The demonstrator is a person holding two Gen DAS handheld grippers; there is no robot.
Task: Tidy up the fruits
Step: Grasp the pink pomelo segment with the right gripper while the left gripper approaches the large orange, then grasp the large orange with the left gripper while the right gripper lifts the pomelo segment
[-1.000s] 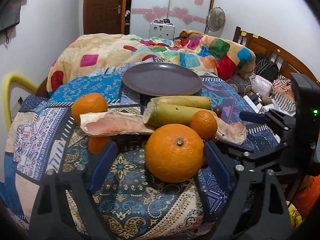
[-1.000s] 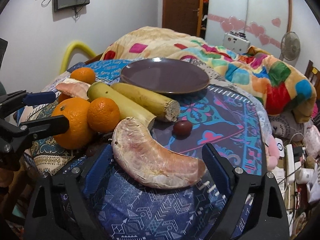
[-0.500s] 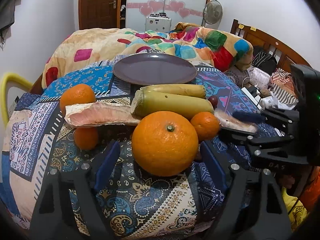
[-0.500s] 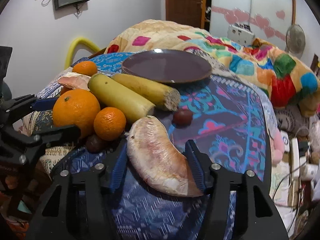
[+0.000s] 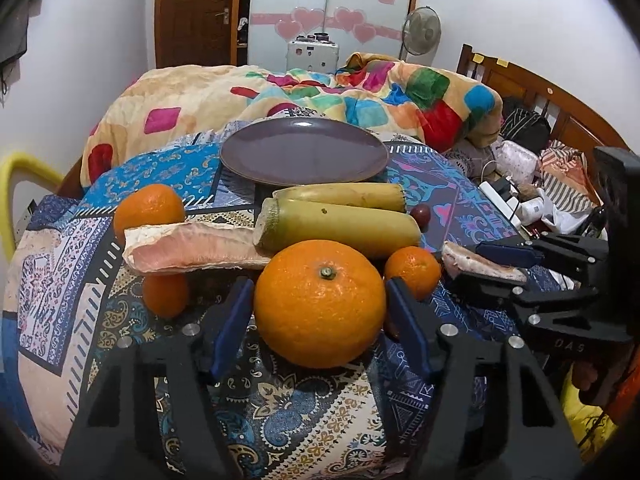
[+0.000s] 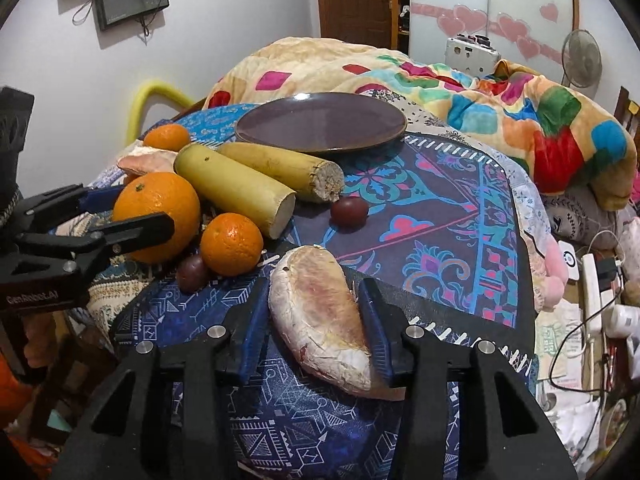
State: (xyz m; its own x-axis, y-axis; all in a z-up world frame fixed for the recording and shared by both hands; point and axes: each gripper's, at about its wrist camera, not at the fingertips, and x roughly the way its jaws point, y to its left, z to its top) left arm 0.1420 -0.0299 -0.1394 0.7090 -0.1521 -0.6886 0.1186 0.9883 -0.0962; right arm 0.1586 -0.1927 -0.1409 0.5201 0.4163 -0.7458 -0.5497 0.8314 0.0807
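A large orange (image 5: pixel 320 304) sits at the near edge of the patterned cloth. My left gripper (image 5: pixel 319 285) is around it, jaws closing, both blue pads (image 5: pixel 234 322) touching its sides. Seen from the right wrist, the left gripper (image 6: pixel 136 210) straddles that orange (image 6: pixel 160 200). My right gripper (image 6: pixel 314 286) is closing on a pink pomelo wedge (image 6: pixel 320 316), pads pressing its flanks; the left wrist view shows it (image 5: pixel 466 264) too. Behind lie two cut banana pieces (image 5: pixel 340 228), another pomelo wedge (image 5: pixel 188 246), three small oranges (image 5: pixel 414 268) and an empty purple plate (image 5: pixel 304 152).
Small dark round fruits (image 6: pixel 349 210) lie on the cloth. A bed with a colourful blanket (image 5: pixel 360 96) rises behind the plate. A yellow chair back (image 5: pixel 16 176) stands at the left; a power strip and cables (image 6: pixel 592 280) crowd the right.
Both pairs of jaws have narrowed. The right ones went from wide apart to pressing on the pomelo wedge; the left ones came in against the large orange.
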